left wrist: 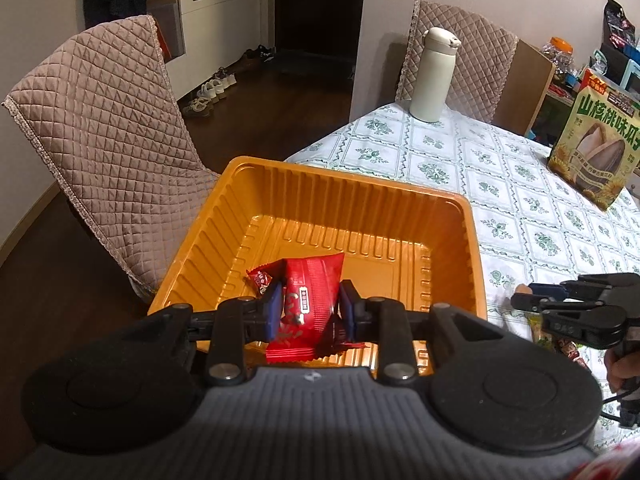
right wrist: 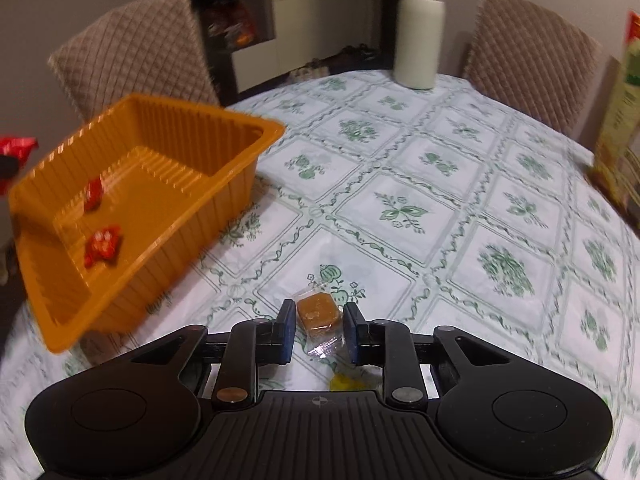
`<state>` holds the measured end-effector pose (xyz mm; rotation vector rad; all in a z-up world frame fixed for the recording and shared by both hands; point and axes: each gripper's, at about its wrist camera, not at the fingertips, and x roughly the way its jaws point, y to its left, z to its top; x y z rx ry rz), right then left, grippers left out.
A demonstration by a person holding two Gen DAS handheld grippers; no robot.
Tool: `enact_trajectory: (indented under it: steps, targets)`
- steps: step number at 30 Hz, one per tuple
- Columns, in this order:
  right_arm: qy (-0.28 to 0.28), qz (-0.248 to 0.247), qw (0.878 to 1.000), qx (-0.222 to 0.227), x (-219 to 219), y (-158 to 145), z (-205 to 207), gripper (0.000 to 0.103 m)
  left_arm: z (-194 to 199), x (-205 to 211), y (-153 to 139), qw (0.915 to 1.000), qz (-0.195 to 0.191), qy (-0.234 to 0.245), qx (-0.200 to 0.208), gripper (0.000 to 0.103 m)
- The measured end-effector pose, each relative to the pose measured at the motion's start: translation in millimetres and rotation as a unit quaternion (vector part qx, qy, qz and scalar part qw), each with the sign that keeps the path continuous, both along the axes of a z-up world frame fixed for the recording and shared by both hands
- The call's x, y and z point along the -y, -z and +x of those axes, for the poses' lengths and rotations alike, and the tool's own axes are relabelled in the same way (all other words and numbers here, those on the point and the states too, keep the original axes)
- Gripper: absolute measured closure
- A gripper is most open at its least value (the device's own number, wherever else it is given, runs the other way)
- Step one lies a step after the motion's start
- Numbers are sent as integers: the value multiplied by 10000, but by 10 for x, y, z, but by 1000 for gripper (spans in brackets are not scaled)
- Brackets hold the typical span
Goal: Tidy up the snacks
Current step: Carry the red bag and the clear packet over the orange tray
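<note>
Two red snacks [right wrist: 102,244] lie in the orange tray [right wrist: 224,196]; left tongs [left wrist: 308,308] clamp a red packet [left wrist: 308,300], right tongs [right wrist: 318,330] pinch a caramel sweet [right wrist: 316,312]; wrapped pieces at five o'clock remain unsorted.

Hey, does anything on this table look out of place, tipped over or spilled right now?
Nothing looks spilled or damaged. The orange tray sits upright on the tablecloth with two red snacks inside, and the white bottle and sunflower seed bag stand upright. The only stray is a yellow candy lying loose near the right tongs.
</note>
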<state>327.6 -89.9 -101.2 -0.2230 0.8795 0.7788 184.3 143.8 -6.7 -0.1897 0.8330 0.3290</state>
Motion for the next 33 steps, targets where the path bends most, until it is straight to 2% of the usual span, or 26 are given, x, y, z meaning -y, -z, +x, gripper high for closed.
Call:
enact_trajectory:
  steps: [11, 18, 25, 33]
  targets:
    - [728, 819, 9937, -219, 216, -568, -313, 77, -45, -111, -21, 9996, -73, 277, 76, 76]
    - [808, 1189, 9893, -261, 63, -894, -581, 77, -75, -227, -35, 9987, -128, 477, 125, 76]
    - [719, 1330, 9880, -299, -333, -1000, -785, 77, -58, -347, -33, 9972, -127, 725, 149, 76]
    - [741, 1129, 9904, -307, -825, -906, -786, 77, 32, -521, 15, 9957, -125, 905, 145, 76]
